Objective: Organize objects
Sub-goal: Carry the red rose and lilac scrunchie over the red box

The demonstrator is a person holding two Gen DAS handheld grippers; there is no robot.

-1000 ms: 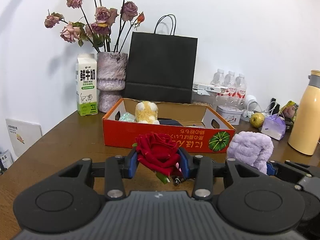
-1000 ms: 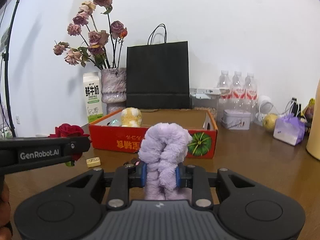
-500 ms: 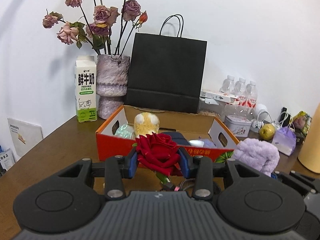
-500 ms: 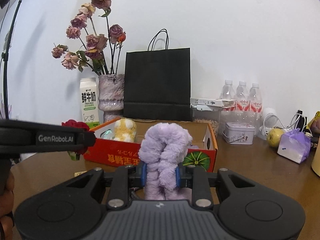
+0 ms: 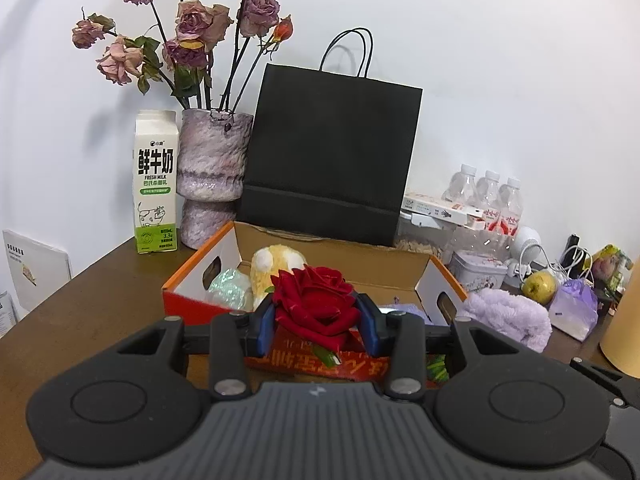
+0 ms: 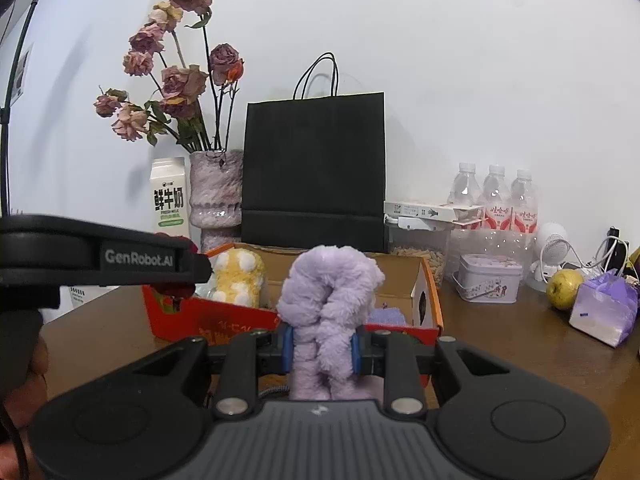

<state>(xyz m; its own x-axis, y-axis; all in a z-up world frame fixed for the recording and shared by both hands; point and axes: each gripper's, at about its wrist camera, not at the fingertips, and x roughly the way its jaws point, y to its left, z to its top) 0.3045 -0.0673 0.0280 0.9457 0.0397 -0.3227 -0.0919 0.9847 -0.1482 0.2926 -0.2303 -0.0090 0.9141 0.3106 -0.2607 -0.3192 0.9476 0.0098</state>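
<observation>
My left gripper (image 5: 317,322) is shut on a red rose (image 5: 314,306) and holds it above the front wall of the orange cardboard box (image 5: 182,296). My right gripper (image 6: 322,346) is shut on a fluffy purple cloth (image 6: 330,304) and holds it above the box's front wall (image 6: 224,314). The box holds a yellow plush toy (image 5: 276,266), a pale green item (image 5: 228,288) and a purple item (image 6: 386,316). The purple cloth also shows at the right in the left wrist view (image 5: 504,318). The left gripper's body (image 6: 100,254) shows at the left in the right wrist view.
Behind the box stand a black paper bag (image 5: 332,156), a vase of dried roses (image 5: 214,176) and a milk carton (image 5: 155,182). To the right are water bottles (image 6: 496,196), a tin (image 6: 490,278), a green apple (image 6: 564,288), a purple pouch (image 6: 606,310) and a yellow flask (image 5: 624,320).
Both grippers have risen and moved forward toward the box, each keeping its object. The box's inside now shows more from above.
</observation>
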